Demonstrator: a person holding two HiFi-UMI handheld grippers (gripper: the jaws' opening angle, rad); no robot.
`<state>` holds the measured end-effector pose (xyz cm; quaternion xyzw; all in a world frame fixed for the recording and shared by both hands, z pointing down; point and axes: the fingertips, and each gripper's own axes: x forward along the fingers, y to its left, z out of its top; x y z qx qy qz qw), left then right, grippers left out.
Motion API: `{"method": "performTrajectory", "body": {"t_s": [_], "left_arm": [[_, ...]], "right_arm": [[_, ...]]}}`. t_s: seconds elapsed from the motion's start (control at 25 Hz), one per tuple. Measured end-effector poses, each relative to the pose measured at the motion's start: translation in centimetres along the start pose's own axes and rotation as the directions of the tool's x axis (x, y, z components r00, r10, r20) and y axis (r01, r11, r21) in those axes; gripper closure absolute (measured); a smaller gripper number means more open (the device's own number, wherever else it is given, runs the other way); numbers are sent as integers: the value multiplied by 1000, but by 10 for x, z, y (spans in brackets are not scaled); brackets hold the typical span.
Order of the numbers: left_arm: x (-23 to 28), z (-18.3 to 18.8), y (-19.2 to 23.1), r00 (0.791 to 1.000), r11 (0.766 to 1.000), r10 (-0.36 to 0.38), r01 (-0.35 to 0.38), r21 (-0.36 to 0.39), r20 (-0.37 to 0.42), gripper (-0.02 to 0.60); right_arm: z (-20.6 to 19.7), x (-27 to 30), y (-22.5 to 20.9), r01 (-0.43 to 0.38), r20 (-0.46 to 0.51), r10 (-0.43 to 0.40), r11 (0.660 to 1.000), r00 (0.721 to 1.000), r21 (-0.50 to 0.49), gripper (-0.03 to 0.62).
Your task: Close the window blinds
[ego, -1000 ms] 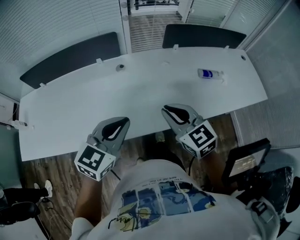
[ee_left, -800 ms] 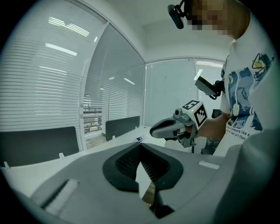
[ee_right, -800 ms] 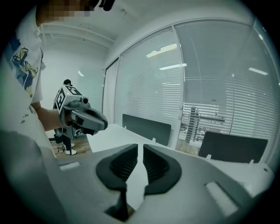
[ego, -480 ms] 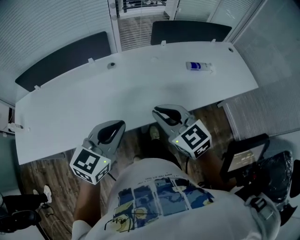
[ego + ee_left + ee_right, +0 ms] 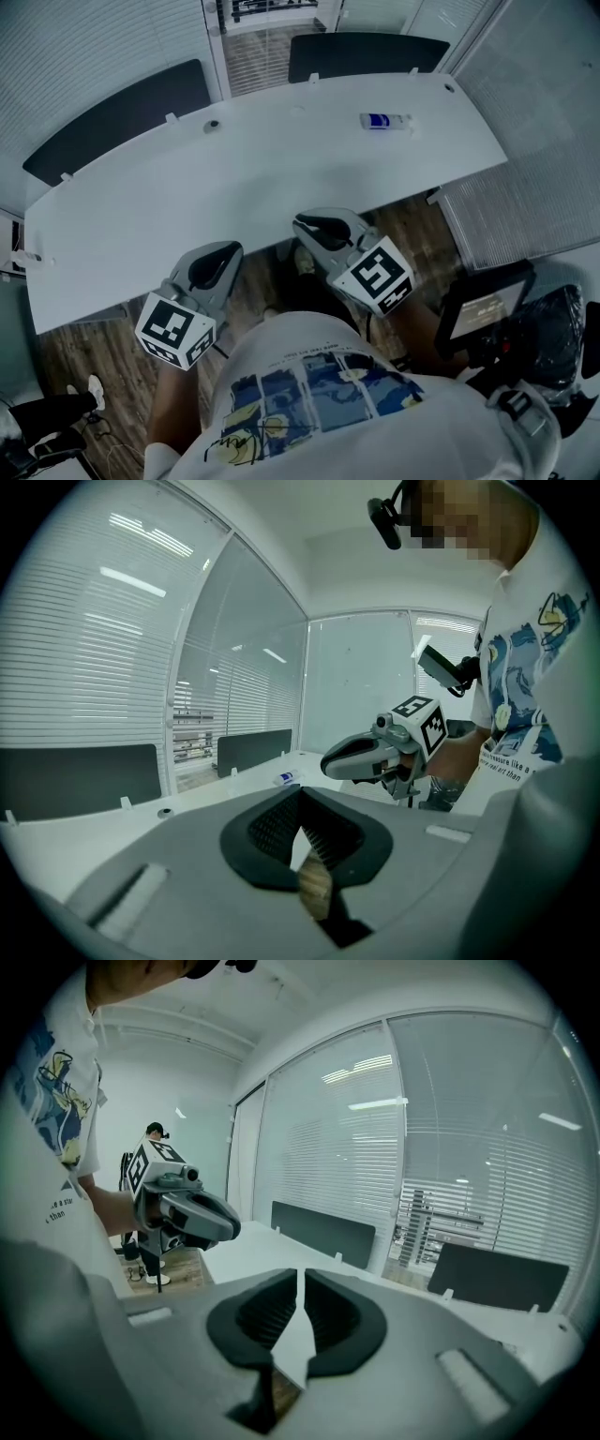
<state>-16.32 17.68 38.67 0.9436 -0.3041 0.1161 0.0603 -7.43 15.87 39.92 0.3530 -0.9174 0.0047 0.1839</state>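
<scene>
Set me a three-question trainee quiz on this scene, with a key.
1. True or false: the left gripper holds the bottle.
2. Where does the bottle lie? A) on the desk B) on the floor C) on a chair
3. Fill the gap: the jaws of the right gripper are ____ (open or shut).

Key: 1 false, its jaws are shut with nothing between them; 2 A; 3 shut.
</scene>
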Motion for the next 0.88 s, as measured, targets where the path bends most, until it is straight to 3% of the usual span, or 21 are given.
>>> {"method": "performTrajectory", "body": {"t_s": [0.88], "left_arm": [[-35, -17, 2, 1000, 1000, 21, -20, -11, 13, 578]], "right_arm": [[7, 8, 39, -18, -24, 17, 1000, 1000, -25, 569]]}}
